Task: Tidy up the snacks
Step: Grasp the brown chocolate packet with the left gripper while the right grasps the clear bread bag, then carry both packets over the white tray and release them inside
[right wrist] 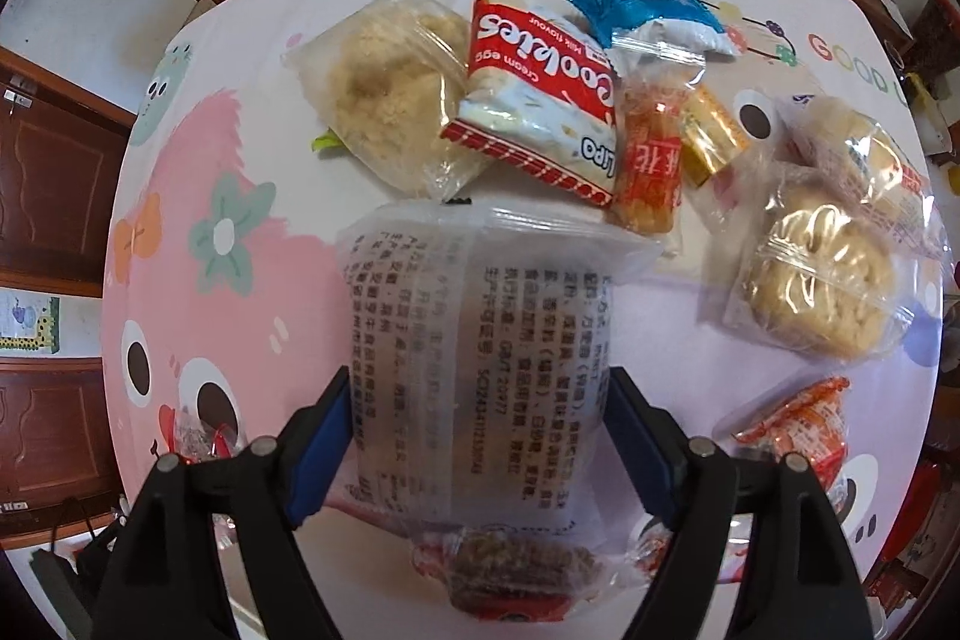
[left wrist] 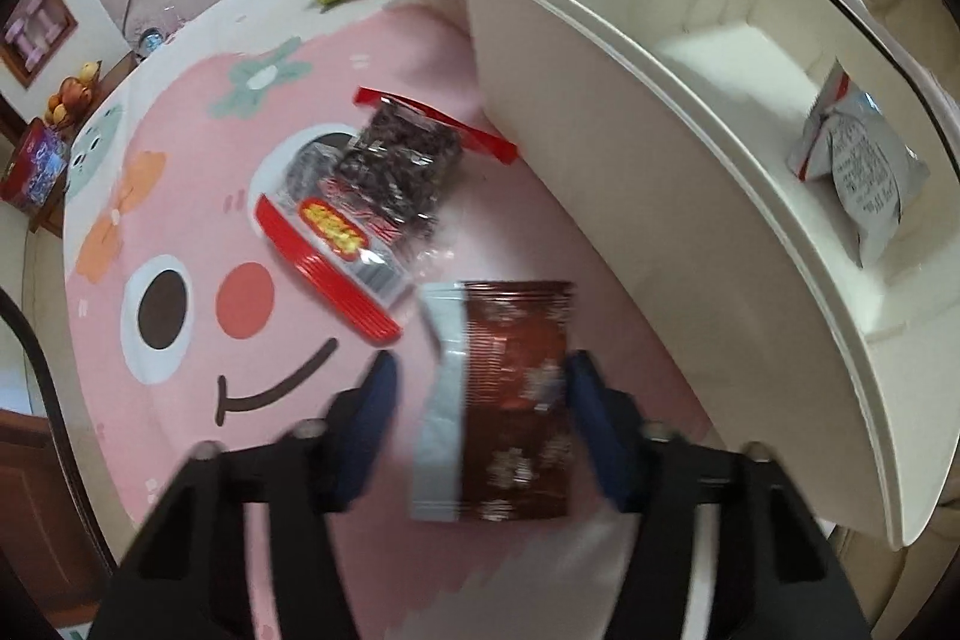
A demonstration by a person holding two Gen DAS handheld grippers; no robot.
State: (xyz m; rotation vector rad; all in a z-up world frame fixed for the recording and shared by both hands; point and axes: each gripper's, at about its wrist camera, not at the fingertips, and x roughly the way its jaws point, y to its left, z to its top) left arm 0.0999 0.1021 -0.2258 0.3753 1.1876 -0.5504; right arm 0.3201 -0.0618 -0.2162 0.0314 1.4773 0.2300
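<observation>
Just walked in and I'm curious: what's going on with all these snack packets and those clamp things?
A person is sorting snacks with a handheld clamp in each hand. The left gripper straddles a brown packet on the pink mat beside a white bin, which already holds a silver packet; only one finger touches the brown packet. The right gripper has a translucent printed packet between its fingers, above a pile of snacks on the table.

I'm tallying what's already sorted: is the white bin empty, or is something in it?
Not empty. The white bin holds one silver snack packet on its floor; the rest of the visible floor is bare.
</observation>
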